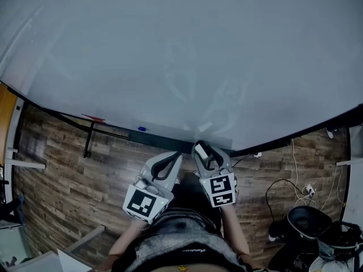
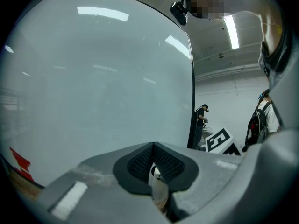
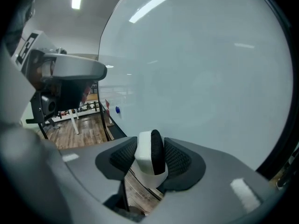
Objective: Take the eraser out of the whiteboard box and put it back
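The eraser (image 3: 145,157), white with a black felt face, stands on edge in a white holder box (image 3: 149,180) at the foot of the big whiteboard (image 1: 181,55). My right gripper (image 3: 150,148) straddles it, one pad on each side and close to it, jaws open. In the head view the right gripper (image 1: 205,152) reaches the board's lower edge with the eraser (image 1: 202,150) between its fingers. My left gripper (image 1: 174,157) hovers just left of it, tips together and empty. In its own view the left gripper (image 2: 153,154) faces the board, pads meeting.
A dark tray rail (image 1: 170,143) runs along the whiteboard's bottom edge, with a blue magnet (image 1: 141,128) and a red mark (image 1: 93,118) to the left. Wooden floor (image 1: 68,174) lies below. Cables and a socket (image 1: 306,190) and dark bags (image 1: 309,222) sit at right. A person (image 2: 202,120) stands far off.
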`<state>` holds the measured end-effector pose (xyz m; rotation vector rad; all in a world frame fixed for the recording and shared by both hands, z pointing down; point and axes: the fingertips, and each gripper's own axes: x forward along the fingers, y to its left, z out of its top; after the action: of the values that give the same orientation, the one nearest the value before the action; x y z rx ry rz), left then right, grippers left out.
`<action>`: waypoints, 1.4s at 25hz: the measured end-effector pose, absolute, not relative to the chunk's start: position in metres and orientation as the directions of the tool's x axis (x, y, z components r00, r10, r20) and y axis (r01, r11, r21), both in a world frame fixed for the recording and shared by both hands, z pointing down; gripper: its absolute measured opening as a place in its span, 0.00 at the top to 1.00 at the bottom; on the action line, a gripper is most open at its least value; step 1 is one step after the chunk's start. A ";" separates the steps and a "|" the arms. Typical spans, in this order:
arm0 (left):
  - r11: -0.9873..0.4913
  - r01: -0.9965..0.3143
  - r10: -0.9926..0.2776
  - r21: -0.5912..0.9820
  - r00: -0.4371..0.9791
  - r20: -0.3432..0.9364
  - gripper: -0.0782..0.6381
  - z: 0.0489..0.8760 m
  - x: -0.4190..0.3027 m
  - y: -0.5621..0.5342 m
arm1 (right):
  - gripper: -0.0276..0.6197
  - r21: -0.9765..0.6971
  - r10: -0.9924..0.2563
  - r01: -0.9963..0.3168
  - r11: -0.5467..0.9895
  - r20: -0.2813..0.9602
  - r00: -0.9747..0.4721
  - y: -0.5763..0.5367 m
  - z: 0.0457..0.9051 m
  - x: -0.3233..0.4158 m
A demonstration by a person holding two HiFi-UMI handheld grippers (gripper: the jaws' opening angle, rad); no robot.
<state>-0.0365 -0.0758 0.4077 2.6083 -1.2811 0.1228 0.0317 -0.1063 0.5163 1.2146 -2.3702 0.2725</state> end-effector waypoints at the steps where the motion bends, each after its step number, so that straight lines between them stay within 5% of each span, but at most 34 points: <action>1: -0.589 -0.789 -0.770 0.172 0.613 0.176 0.89 0.408 -0.036 -0.076 | 0.68 0.027 -0.714 -0.807 0.591 0.484 -0.506 -0.107 0.516 0.032; 35: -0.590 -0.782 -0.762 0.199 0.622 0.182 0.89 0.413 -0.032 -0.069 | 0.70 -0.010 -0.717 -0.812 0.584 0.464 -0.521 -0.105 0.524 0.033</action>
<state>-0.0319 -0.0688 0.4127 2.5879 -1.2586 0.1122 0.0328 -0.1048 0.5239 1.2286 -2.4039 0.3153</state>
